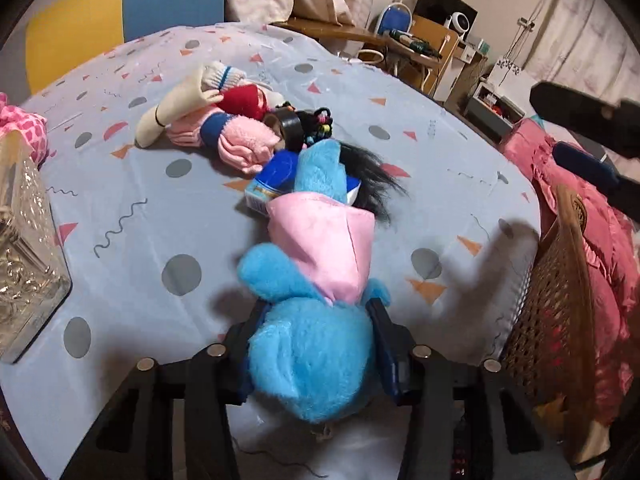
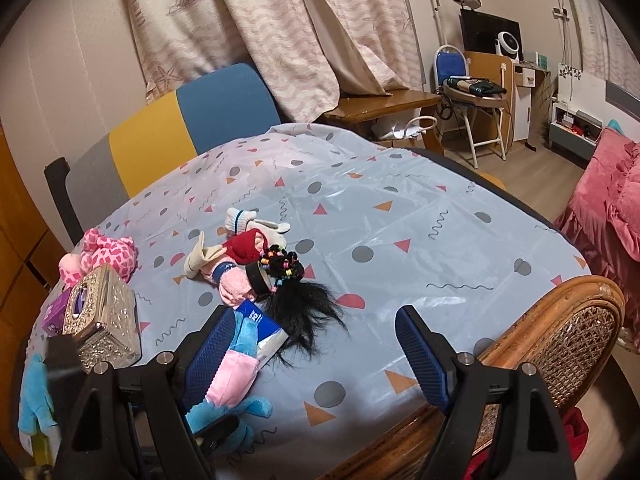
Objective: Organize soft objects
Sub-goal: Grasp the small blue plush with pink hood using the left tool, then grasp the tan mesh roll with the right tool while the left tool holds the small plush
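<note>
At a table spread with a confetti-print cloth, the sorting looks barely begun: I have my left gripper closed on the lower body of a blue plush toy in a pink hooded top, its fur bulging between my pads, head end pointing away toward the heap. My right gripper hangs wide open over the near edge, holding nothing. Left to sort, by my reading, is the whole mid-table heap: a black hairpiece, pink fuzzy gloves, a cream sock, a red knit piece, a white striped glove and a bundle of coloured hair ties, tangled with a roll of black tape and a blue-and-white carton. A pink spotted plush sits behind an ornate silver tissue box at the far left. No bin or destination appears in either view. The plush's face is hidden, and whether it rests on the cloth I cannot tell.
</note>
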{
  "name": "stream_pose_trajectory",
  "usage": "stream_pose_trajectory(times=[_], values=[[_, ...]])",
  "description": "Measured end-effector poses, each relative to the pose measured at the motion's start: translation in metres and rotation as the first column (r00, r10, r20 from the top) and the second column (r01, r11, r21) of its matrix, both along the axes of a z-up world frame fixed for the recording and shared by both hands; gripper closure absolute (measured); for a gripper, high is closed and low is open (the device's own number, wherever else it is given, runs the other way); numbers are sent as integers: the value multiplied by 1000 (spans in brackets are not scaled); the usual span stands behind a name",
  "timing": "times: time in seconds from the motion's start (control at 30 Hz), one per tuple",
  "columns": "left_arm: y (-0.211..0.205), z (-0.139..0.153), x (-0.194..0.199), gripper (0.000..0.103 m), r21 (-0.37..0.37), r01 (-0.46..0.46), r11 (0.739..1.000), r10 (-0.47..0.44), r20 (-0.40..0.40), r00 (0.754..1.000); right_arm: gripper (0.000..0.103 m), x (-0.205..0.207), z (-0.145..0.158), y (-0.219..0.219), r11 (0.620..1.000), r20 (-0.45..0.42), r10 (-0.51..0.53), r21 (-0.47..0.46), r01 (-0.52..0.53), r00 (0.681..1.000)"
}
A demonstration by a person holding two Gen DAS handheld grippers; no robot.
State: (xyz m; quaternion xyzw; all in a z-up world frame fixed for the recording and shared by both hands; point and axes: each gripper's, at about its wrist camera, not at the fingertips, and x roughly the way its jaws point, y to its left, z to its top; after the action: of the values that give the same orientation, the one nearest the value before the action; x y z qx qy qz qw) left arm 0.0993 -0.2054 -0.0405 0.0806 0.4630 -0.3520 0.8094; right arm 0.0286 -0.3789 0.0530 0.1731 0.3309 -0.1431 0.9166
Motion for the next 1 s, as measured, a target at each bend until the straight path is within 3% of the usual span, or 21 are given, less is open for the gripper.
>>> stream_pose_trajectory(times=[0.23,0.3,0.4,0.53,0.67,0.77,0.87,1.0], values=[[63,17,-12,57,-61,-131,989,136,81,987,19,9,-4,6,998,-22,51,45,-50,998],[82,13,-13,57,-41,-189,981,193,111,975,19,15,-4,11,995,-28,81,63,-79,996],[108,-4,-8,56,-10,-264,964,264,92,960,19,30,-5,25,986,-50,154,78,-150,987],[121,-5,-7,56,-40,-278,960,280,104,954,20,54,-9,51,966,-96,252,77,-245,963],[126,-12,-5,56,-73,-270,960,276,89,957,30,89,-8,81,930,-156,367,30,-367,917],[127,-13,-1,56,-102,-272,957,280,63,958,34,120,-2,103,883,-212,444,-62,-466,870],[132,-15,2,56,-131,-280,951,286,29,958,34,161,4,128,797,-290,523,-167,-581,801],[136,-16,3,56,-152,-283,947,287,6,958,34,227,-4,159,655,-454,563,-264,-708,690]])
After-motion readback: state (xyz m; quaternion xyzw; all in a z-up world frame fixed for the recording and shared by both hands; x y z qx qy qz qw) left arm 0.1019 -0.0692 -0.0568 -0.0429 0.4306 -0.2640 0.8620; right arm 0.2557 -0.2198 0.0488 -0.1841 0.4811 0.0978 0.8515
